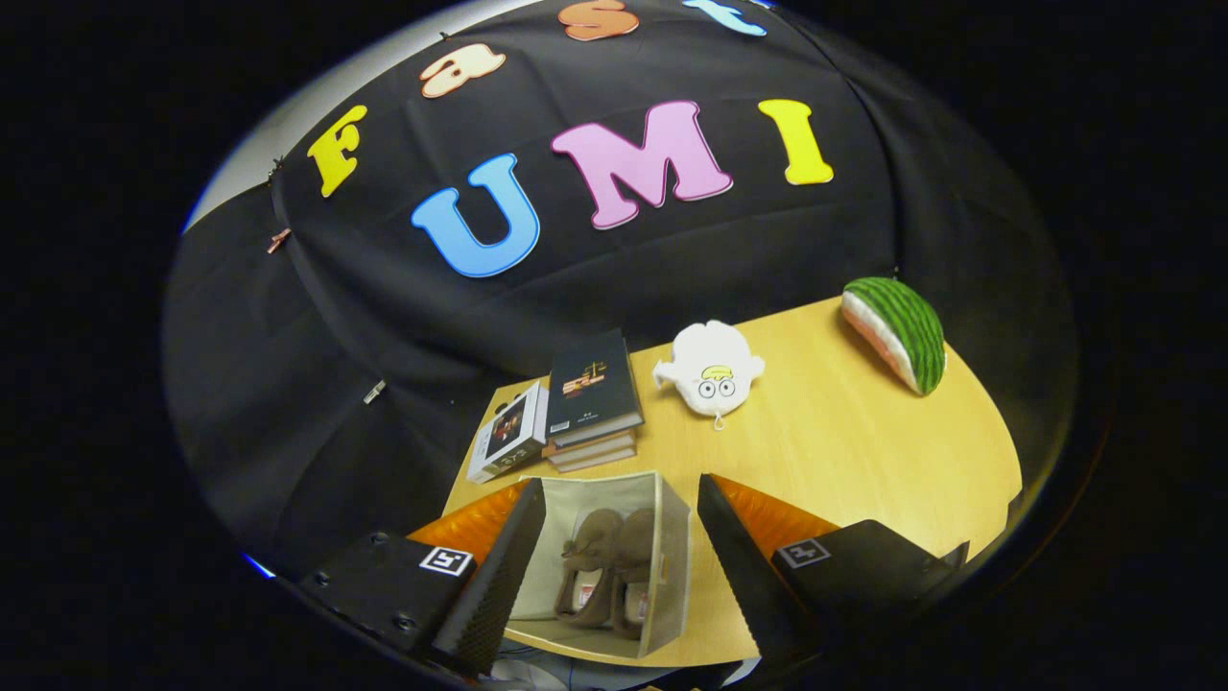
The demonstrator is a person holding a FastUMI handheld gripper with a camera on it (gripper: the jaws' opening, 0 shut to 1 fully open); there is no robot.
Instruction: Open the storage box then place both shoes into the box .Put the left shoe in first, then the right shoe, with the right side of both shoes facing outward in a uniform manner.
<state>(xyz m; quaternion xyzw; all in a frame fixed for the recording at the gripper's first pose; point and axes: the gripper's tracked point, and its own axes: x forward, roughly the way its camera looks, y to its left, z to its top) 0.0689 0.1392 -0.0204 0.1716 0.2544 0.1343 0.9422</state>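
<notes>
Light wood table (844,451) carried everything. Beige fabric storage box (672,557) sat at the near edge, open, w/ 2 brown shoes (609,571) inside. Just behind it: stack of books (595,398), dark cover on top, small boxed item (508,432) beside. White plush toy (712,369) mid-table; watermelon-slice plush (897,331) at far corner, well apart.

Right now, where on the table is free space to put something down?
Bare tabletop lies between the white plush toy, the watermelon slice and the open gripper. It is crowded around the storage box holding both shoes, with stacked books and a small box just beyond.
</notes>
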